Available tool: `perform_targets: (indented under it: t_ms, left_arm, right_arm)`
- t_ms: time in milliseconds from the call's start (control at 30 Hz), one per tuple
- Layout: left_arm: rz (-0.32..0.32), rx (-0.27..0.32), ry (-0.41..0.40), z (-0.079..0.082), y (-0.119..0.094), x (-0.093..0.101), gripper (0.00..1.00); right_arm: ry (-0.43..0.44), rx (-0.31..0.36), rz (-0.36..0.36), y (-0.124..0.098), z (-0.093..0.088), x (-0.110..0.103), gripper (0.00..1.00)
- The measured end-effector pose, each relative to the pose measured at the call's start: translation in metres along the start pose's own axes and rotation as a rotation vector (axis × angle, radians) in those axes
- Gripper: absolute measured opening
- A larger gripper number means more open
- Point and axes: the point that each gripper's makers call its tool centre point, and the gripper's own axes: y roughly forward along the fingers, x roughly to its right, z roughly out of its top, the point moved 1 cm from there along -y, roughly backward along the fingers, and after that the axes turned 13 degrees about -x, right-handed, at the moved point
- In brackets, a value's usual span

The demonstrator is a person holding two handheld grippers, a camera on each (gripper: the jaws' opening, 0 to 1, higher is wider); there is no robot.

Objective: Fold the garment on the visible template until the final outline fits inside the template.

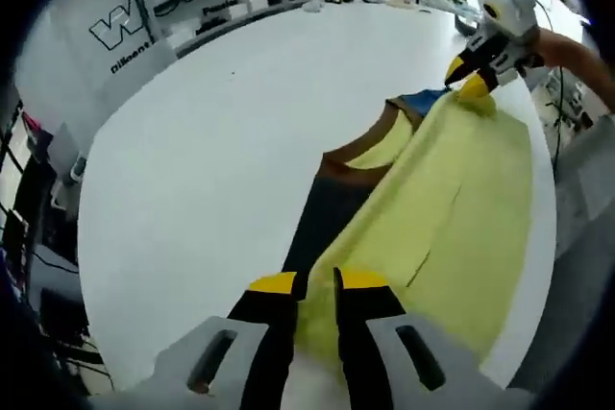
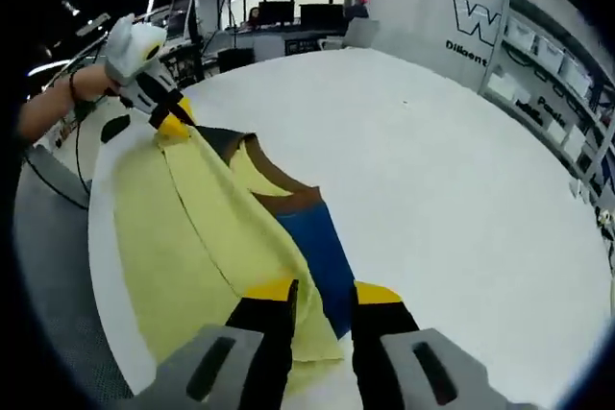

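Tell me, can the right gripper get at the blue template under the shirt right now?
Probably not yet. The right gripper seems shut on the yellow garment's edge, which it would have to drop first. Otherwise the exposed blue template lies just ahead, uncovered.

At the bottom of the left gripper view, the left gripper [image 1: 315,309] has two black jaws with yellow tips rising from pale grey slotted mounts. The right gripper [image 2: 320,319], bottom centre of the right gripper view, looks the same. In the upper left there, a bare forearm [image 2: 58,103] wears a dark wristband.
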Motion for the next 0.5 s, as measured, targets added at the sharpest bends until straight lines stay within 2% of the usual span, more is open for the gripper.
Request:
perform_targets:
  t_ms: [33, 67, 100, 200, 267, 367, 400, 500]
  left_arm:
    - [0.025, 0.008, 0.005, -0.001, -0.004, -0.003, 0.21]
    - [0.072, 0.018, 0.050, -0.001, -0.010, -0.009, 0.23]
    - [0.083, 0.025, 0.069, -0.002, -0.015, -0.009, 0.24]
    - [0.072, 0.060, 0.064, -0.007, -0.029, -0.006, 0.23]
    - [0.070, 0.059, 0.058, -0.013, -0.034, -0.004, 0.23]
    - [0.066, 0.038, 0.004, -0.027, -0.040, -0.001, 0.23]
    - [0.055, 0.042, -0.043, -0.032, -0.042, 0.001, 0.23]
    - [0.039, 0.055, -0.103, -0.041, -0.041, 0.004, 0.22]
  right_arm:
    - [-0.021, 0.014, -0.004, -0.004, 0.002, -0.001, 0.18]
    - [-0.060, 0.024, -0.010, -0.009, 0.004, -0.004, 0.18]
    - [-0.082, 0.032, -0.018, -0.012, 0.005, -0.005, 0.19]
    - [-0.147, 0.031, -0.009, -0.022, 0.003, -0.016, 0.20]
    - [-0.167, 0.020, -0.012, -0.024, -0.001, -0.020, 0.20]
    - [-0.191, -0.004, -0.031, -0.031, -0.010, -0.026, 0.20]
    - [-0.187, -0.015, -0.042, -0.034, -0.014, -0.028, 0.20]
    - [-0.156, -0.015, -0.046, -0.040, -0.022, -0.031, 0.20]
